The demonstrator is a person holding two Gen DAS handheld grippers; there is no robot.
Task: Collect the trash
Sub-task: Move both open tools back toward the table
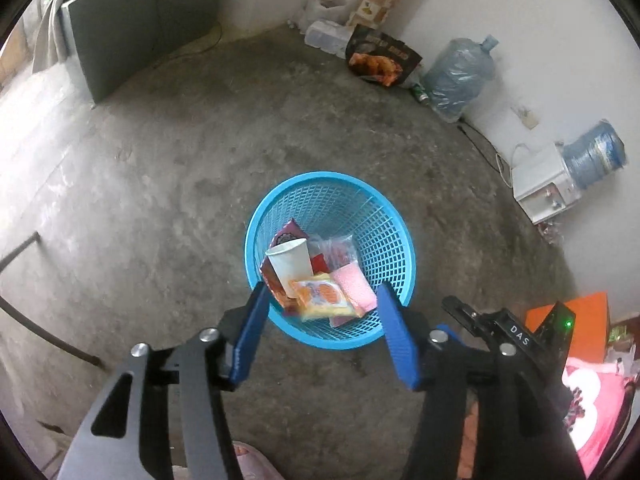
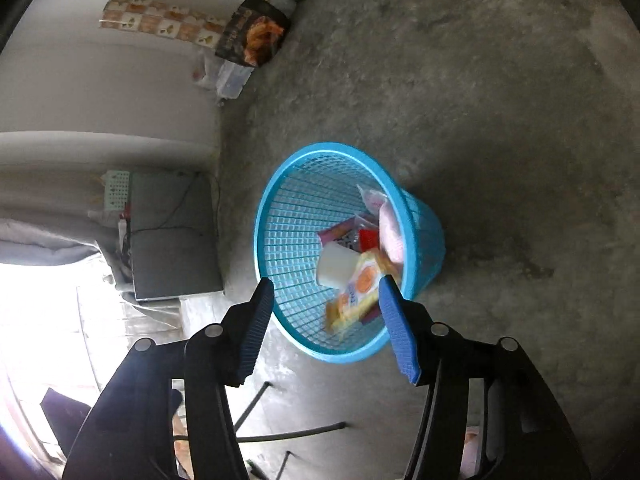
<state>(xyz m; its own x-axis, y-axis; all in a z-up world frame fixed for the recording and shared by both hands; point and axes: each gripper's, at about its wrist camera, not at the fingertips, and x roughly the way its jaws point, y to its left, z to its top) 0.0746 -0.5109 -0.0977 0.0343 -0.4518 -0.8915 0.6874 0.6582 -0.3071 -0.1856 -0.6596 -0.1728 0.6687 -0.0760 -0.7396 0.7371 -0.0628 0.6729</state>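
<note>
Concrete floor [image 1: 168, 200], mottled grey. Blue mesh basket [image 1: 280, 196] stands upright on it, well out from the walls.

Left tool [image 1: 322, 300]: blue fingers [image 1: 250, 332] spread wide, nothing between the pads. It points steeply down over the near rim of the basket. Whether the tips touch the rim, cannot tell.

Right tool [image 2: 326, 290]: fingers [image 2: 398, 328] likewise spread, nothing pinched. It hangs over the same basket from another side, tips framing the near rim. In the left wrist view part of the right tool's black body shows at lower right, with a green light lit.

Trash is in the basket, piled toward one side:
- white paper cup [image 1: 290, 262], tilted, mouth up and leaning on the wrappers
- orange-and-yellow snack pack [image 1: 324, 298], on top of the pile, slightly blurred in both views; the cup is just beside it
- pink packet [image 1: 356, 286], touching the snack pack
- red-brown wrapper [image 1: 274, 276] beside the cup, against the mesh wall
- clear bag [image 1: 334, 250] behind the cup

Round the room's edge, well apart from the basket: a dark food-print bag [image 1: 380, 58] against the white wall, a clear plastic box [image 1: 326, 36] beside it, a large water jug [image 1: 460, 74] lying near the wall, a second jug [image 1: 596, 154] on a white dispenser [image 1: 540, 184]. A grey panel [image 1: 116, 40] leans at the far left. Orange box [image 1: 588, 320] and pink cloth [image 1: 600, 404] at lower right.
</note>
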